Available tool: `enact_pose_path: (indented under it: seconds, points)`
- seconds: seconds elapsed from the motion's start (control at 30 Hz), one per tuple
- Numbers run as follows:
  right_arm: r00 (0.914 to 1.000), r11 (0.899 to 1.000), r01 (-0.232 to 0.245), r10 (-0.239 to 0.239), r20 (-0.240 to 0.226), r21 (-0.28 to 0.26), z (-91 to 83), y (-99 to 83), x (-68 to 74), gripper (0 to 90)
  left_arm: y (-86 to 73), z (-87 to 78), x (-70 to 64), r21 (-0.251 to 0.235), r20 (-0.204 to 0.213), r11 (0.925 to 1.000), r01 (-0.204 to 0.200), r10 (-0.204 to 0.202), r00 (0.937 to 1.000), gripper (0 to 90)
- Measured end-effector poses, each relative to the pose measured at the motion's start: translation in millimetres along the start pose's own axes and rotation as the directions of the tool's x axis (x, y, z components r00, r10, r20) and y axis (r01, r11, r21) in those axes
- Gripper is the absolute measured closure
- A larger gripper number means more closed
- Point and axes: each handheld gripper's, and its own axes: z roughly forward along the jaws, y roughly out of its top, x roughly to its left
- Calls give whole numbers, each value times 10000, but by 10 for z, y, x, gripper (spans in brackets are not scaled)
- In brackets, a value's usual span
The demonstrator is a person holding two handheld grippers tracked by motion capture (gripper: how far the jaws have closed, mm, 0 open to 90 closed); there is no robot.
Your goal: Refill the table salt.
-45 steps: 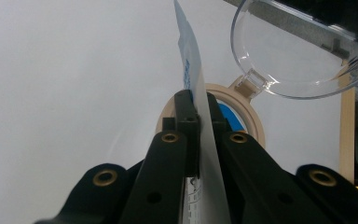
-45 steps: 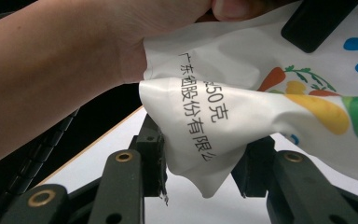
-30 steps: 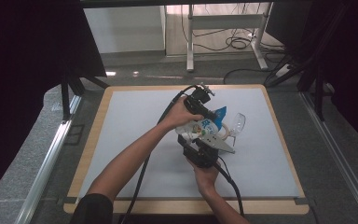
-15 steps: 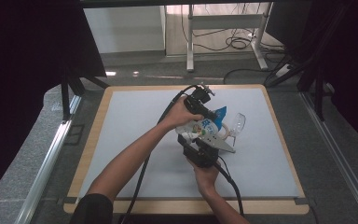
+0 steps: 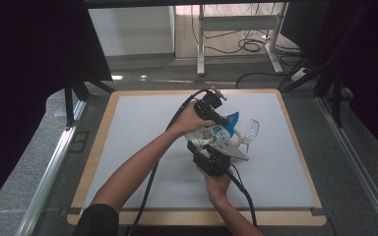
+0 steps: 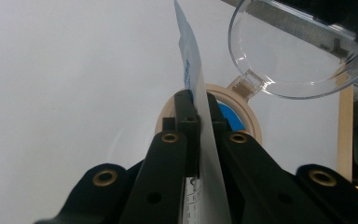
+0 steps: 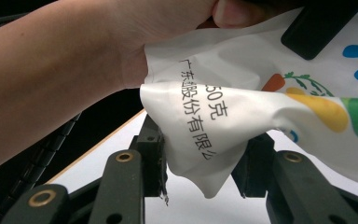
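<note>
White pouch (image 7: pixel 242 116) pinched in left hand-held gripper (image 6: pixel 199 105), between right hand-held gripper's (image 7: pixel 205 154) jaws.

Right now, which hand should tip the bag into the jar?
Probably the left. Its tongs are shut on the bag's top edge, right above the open jar with its clear lid flipped back. The right tongs only straddle a bottom corner, so they can steady it.
</note>
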Motion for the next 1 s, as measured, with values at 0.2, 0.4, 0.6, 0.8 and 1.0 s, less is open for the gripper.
enact_pose_path:
  seconds: [0.2, 0.4, 0.6, 0.8, 1.0]
  points:
    - [10000, 10000, 13, -13, 28, -15, -2, -1, 0, 608, 0, 6, -4, 5, -40, 10000, -28, 28, 10000, 897]
    - [10000, 10000, 51, -51, 2, 86, 11, -17, -11, 608, -27, 25, 19, 3, 0, 10000, 21, -21, 10000, 897]
    - [9999, 9998, 111, -110, -26, 151, 20, -36, -16, 609, -49, 31, 25, -43, 26, 10000, 51, -51, 10000, 897]
    - [9999, 9997, 155, -154, -62, 176, 24, -48, -14, 609, -65, 24, 29, -70, 9, 10000, 71, -70, 10000, 897]
    - [9998, 9997, 192, -190, -110, 176, 21, -57, -12, 609, -74, 8, 24, -136, 6, 9999, 67, -67, 10000, 897]
